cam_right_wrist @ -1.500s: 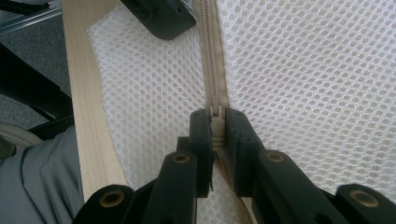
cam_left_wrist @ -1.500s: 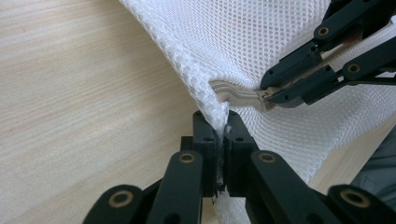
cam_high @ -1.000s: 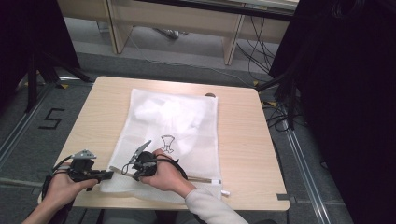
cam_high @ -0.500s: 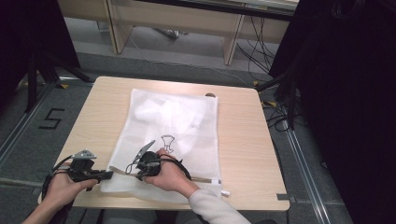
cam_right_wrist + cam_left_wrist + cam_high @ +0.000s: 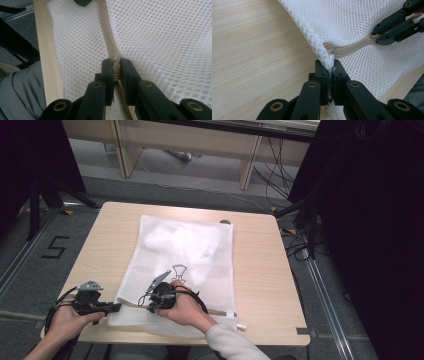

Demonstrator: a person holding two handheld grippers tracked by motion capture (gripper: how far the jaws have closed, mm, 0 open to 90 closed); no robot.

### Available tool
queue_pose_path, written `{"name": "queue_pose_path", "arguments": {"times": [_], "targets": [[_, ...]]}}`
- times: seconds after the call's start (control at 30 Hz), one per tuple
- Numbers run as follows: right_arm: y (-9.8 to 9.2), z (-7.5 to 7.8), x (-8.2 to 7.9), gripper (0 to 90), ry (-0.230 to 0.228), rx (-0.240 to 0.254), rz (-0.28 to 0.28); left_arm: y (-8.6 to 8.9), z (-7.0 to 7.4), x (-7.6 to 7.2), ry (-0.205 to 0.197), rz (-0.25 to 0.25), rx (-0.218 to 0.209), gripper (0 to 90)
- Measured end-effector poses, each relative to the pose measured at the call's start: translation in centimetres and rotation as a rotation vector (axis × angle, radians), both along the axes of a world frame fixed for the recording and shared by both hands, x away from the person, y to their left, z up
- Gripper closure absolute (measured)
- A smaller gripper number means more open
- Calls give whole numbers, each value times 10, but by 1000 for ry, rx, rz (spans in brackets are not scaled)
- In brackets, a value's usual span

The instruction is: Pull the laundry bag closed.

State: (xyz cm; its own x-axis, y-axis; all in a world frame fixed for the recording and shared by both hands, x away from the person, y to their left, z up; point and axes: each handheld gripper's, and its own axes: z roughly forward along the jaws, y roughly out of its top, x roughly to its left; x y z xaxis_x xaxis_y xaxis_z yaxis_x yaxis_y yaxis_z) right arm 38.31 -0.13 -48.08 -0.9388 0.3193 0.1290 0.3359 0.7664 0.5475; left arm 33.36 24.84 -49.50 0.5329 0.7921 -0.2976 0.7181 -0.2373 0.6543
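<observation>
High view: mesh bag (image 5: 185, 265) flat on surface (image 5: 260, 270), near edge held. Left gripper (image 5: 330, 75) clenched on bag corner; right gripper (image 5: 115, 68) clenched on zipper pull (image 5: 114, 59). Risk: pull slipping from jaws, mesh snagging zipper (image 5: 352, 47).

A light wooden table (image 5: 260, 270) fills the middle of the frame on a grey carpeted floor (image 5: 45, 270). Wooden furniture legs (image 5: 247, 167) and loose cables (image 5: 280, 185) show at the top, black curtains (image 5: 370, 220) at right.
</observation>
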Motion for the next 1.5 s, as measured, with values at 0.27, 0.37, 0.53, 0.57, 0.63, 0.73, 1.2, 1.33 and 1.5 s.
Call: {"name": "queue_pose_path", "arguments": {"times": [0.27,0.37,0.53,0.57,0.63,0.73,1.2,1.33,1.5], "targets": [[-2,1,1,826,-1,4,0,1,0,0,1,-3,8,854],[-3,1,0,826,0,7,0,2,1,0,4,-20,24,854],[-7,3,1,826,3,15,-6,3,1,0,2,-24,28,853],[-8,3,1,826,-5,15,-2,3,1,0,3,-25,27,853],[-9,4,2,826,4,21,-1,3,1,0,3,-25,27,853],[-9,3,1,826,-1,17,-4,3,1,0,3,-25,26,853],[-16,8,1,826,10,31,-1,3,0,0,5,-25,26,853],[-18,9,1,826,5,30,-13,3,0,0,5,-26,28,853],[-20,11,1,826,11,36,-15,3,0,0,1,-22,25,853]]}}
